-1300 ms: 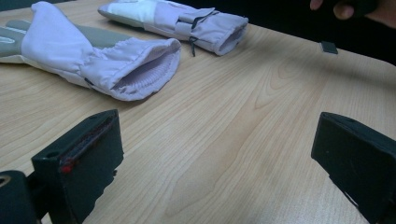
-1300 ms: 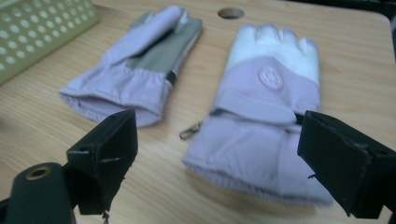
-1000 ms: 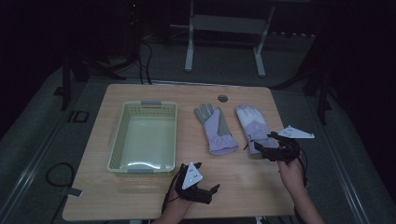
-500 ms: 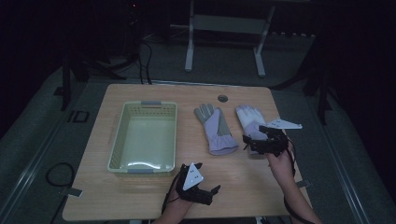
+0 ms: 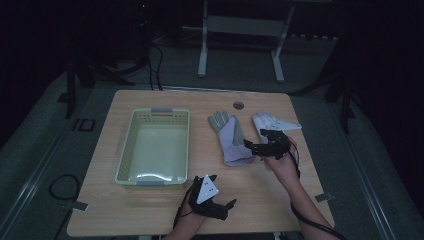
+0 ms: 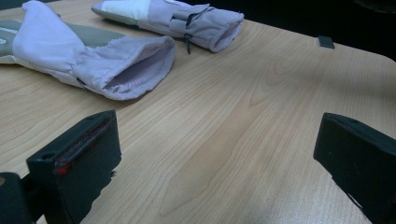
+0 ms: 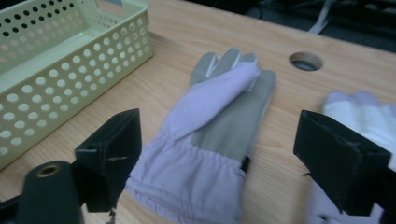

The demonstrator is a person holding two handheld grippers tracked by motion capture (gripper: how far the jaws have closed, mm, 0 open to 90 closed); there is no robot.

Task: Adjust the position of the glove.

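Two lilac-and-grey gloves lie flat on the wooden table. The left glove (image 5: 230, 137) (image 7: 219, 121) (image 6: 93, 60) has its cuff toward me, and the right glove (image 5: 265, 122) (image 7: 364, 112) (image 6: 187, 18) lies beside it. My right gripper (image 5: 252, 145) (image 7: 217, 158) hovers over the right glove's cuff and points at the left glove's cuff. Its jaws stand wide and have just been closing a little, with nothing gripped between them. My left gripper (image 5: 223, 192) (image 6: 217, 154) rests near the front edge, open, with bare wood between its jaws.
A pale green perforated basket (image 5: 125, 150) (image 7: 56, 60) stands empty left of the gloves. A round cable hole (image 5: 238, 105) (image 7: 306, 61) sits near the table's far edge. Bare wood stretches between the gloves and the front edge.
My right gripper has moved left, from beyond the right glove's outer side to above its cuff, close to the left glove. The left gripper has stayed put.
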